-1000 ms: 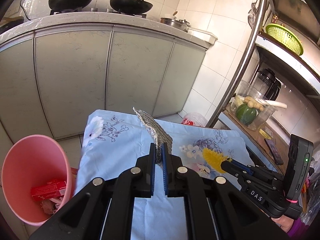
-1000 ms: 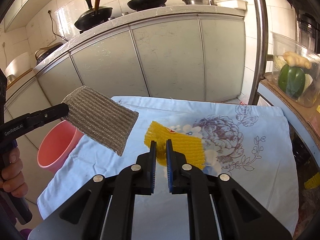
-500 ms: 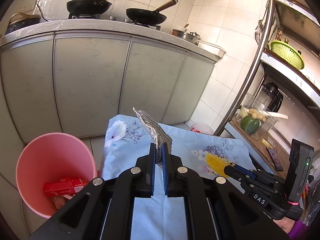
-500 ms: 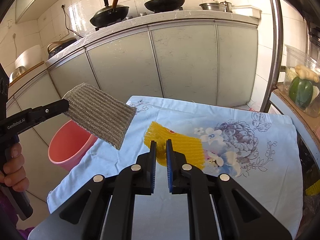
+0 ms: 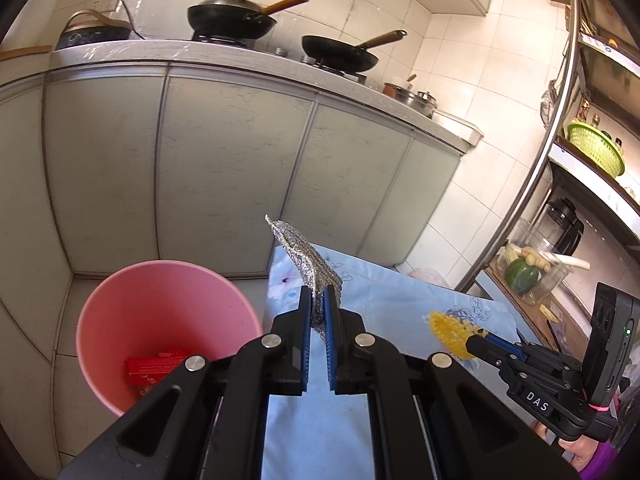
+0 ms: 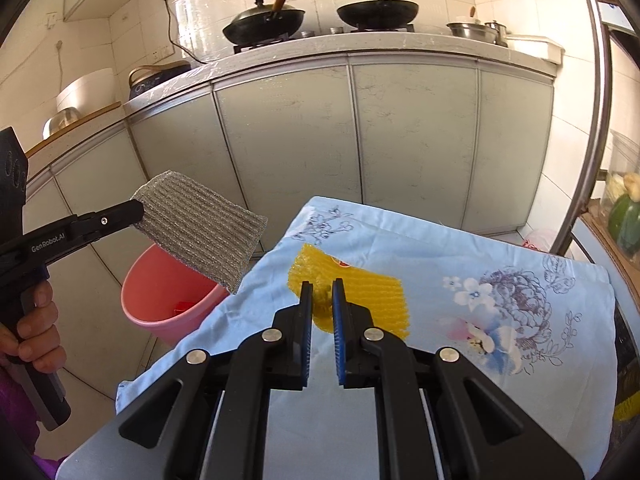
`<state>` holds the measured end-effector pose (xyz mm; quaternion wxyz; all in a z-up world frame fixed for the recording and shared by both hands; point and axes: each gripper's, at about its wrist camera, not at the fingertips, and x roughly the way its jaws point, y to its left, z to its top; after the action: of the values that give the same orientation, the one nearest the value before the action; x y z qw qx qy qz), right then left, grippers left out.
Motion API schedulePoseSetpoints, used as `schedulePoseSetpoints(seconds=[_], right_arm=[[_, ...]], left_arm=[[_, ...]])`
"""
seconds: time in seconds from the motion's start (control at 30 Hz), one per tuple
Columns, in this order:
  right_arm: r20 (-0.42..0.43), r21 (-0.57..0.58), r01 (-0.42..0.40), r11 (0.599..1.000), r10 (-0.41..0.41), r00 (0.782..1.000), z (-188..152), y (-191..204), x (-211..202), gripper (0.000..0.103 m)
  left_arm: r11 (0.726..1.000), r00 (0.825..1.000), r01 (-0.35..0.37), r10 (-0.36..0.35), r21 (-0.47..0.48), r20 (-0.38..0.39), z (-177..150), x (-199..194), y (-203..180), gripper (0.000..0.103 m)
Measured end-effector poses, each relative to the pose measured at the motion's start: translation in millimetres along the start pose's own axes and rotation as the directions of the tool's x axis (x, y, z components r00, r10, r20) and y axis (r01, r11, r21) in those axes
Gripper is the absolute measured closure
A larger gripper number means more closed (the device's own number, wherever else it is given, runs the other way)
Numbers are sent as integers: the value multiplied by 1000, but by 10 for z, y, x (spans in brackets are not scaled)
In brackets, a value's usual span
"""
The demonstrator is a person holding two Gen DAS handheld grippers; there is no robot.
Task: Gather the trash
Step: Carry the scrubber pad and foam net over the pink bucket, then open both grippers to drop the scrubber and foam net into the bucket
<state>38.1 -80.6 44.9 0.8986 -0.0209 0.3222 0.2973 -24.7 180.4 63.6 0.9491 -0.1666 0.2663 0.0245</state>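
L gripper [image 5: 317, 308] is clamped on the silver mesh scrubber [image 6: 199, 229], held in the air just right of & above the pink bin [image 5: 160, 320]. R gripper [image 6: 322, 300] grips the yellow foam net [image 6: 360, 296], over the floral cloth [image 6: 500, 264] right of the bin. Red packet [image 5: 154, 366] lies inside the bin.

Home kitchen: woks [image 5: 232, 20], stove, cabinets [image 6: 288, 140].

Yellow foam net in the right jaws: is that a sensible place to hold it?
Yes. The right gripper pinches the yellow foam net at its near edge, coming from the table's near side. It is flat, soft mesh, so an edge pinch suits it.
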Motion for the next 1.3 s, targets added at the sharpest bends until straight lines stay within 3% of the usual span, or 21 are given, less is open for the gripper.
schedulePoseSetpoints(seconds=[0.27,0.53,0.97,1.3], right_arm=[[-1,-45,-49,998,49,999,101,278,87,93],[-40,-82,-147,986,144,989,214,613,306,93],[-139,-124,-295,947,278,950,371,1166,811,93],[-235,-45,-377,925,357,904,268,1360,1275,93]], left_arm=[[996,997,-74,74,-44,16,-35,-130,391,98],[985,987,-157,158,-76,4,-151,-179,700,98],[957,967,-254,251,-139,-39,-310,-201,1129,97],[935,942,-335,329,-113,-69,-423,-171,1260,97]])
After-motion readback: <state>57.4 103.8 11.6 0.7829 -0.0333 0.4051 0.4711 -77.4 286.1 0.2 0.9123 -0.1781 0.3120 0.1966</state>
